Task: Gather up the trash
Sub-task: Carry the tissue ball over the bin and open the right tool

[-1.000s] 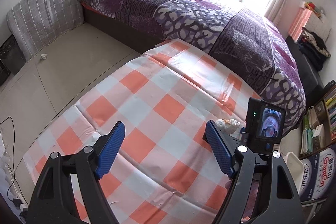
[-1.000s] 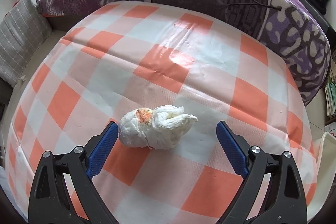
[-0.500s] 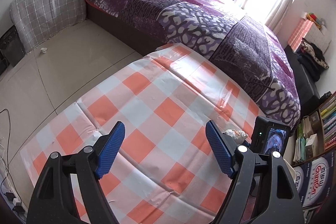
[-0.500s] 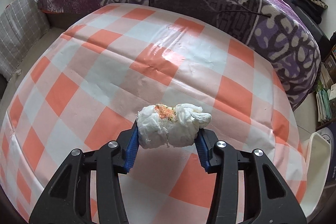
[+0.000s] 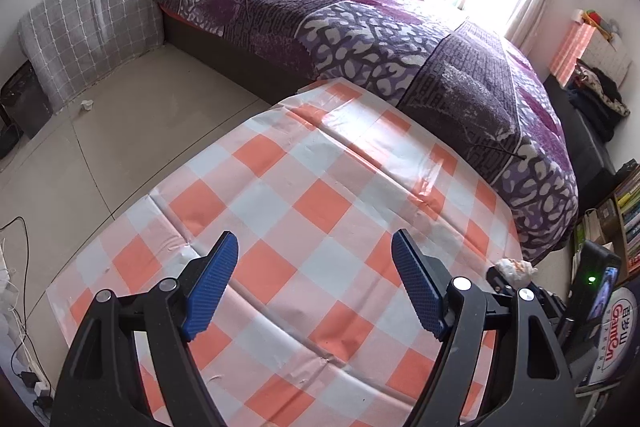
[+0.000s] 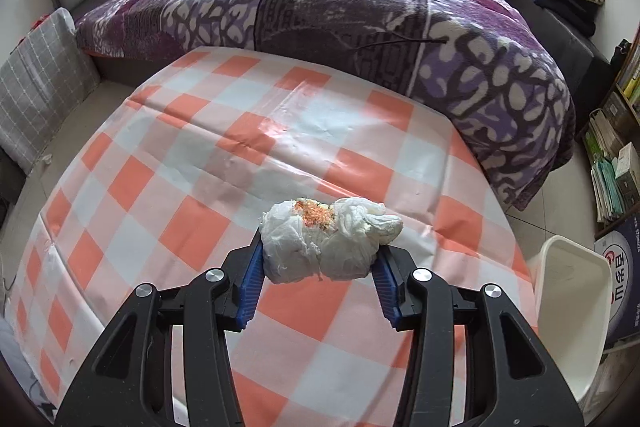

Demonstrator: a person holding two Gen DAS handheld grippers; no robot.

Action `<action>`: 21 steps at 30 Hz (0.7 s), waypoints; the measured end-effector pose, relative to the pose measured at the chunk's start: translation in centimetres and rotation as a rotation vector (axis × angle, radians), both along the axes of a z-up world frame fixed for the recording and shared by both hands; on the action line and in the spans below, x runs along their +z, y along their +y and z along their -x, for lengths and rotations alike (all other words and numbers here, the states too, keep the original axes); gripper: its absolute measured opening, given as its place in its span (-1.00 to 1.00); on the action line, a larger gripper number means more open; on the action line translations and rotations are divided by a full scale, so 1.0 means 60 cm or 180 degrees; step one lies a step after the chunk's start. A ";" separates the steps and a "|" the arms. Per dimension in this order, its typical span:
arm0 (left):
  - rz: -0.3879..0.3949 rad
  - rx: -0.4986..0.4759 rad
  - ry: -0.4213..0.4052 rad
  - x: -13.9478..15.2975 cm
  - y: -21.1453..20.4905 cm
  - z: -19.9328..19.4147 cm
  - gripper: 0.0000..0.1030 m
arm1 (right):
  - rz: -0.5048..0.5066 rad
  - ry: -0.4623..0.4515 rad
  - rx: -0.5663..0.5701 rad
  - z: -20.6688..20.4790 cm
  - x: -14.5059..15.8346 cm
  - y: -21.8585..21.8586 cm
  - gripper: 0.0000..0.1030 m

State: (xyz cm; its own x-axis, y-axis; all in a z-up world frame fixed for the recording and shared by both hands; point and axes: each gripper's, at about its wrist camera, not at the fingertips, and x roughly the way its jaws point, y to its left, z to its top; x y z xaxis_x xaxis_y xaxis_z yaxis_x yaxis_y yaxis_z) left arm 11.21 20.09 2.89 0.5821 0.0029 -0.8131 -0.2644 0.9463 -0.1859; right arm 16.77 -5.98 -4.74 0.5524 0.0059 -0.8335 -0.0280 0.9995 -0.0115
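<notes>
A crumpled white tissue wad (image 6: 326, 241) with an orange stain is clamped between the blue pads of my right gripper (image 6: 320, 263), held above the orange-and-white checked tablecloth (image 6: 224, 163). A white bin (image 6: 568, 311) stands off the table's right edge, to the right of the held wad. My left gripper (image 5: 314, 283) is open and empty above the tablecloth (image 5: 320, 187). In the left wrist view the wad (image 5: 514, 269) peeks out at the right, behind my left gripper's right finger.
A bed with a purple patterned blanket (image 6: 360, 7) lies just beyond the table. A grey checked cushion (image 5: 92, 35) leans at the left over tiled floor (image 5: 120, 139). Bookshelves and a printed box (image 6: 624, 259) stand at the right.
My right gripper closed on the tissue wad and lifted it off the cloth. Both grippers rose and pulled back, so more of the room shows.
</notes>
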 end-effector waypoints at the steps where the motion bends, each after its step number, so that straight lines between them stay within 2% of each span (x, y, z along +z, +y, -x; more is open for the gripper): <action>1: -0.0003 -0.0014 0.0009 -0.002 -0.003 0.001 0.50 | -0.0023 0.0006 -0.0036 0.004 0.006 -0.014 -0.12; 7: -0.0111 -0.0150 0.0050 -0.008 -0.041 0.003 0.50 | -0.0020 0.0009 -0.0320 0.040 0.036 -0.122 -0.11; 13: -0.0301 -0.0366 0.0118 -0.020 -0.100 0.002 0.50 | -0.0047 0.0070 -0.0816 0.076 0.046 -0.257 -0.11; 17: -0.0480 -0.0528 0.0118 -0.023 -0.144 0.004 0.50 | 0.0087 0.0089 -0.1174 0.102 0.044 -0.339 -0.06; 20: -0.0615 -0.0630 0.0109 -0.027 -0.173 0.006 0.50 | 0.0122 0.0120 -0.1473 0.122 0.040 -0.395 0.20; 21: -0.0635 -0.0666 0.0096 -0.027 -0.182 0.006 0.50 | 0.0121 0.0090 -0.1594 0.130 0.041 -0.414 0.41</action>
State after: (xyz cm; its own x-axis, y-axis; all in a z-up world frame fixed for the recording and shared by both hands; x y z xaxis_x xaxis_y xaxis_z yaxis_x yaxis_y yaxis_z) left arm 10.83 9.17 1.25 0.5624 0.0471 -0.8255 -0.0623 0.9980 0.0144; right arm 8.96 -30.79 -2.26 0.4567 -0.2850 -0.8427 0.4543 0.8892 -0.0545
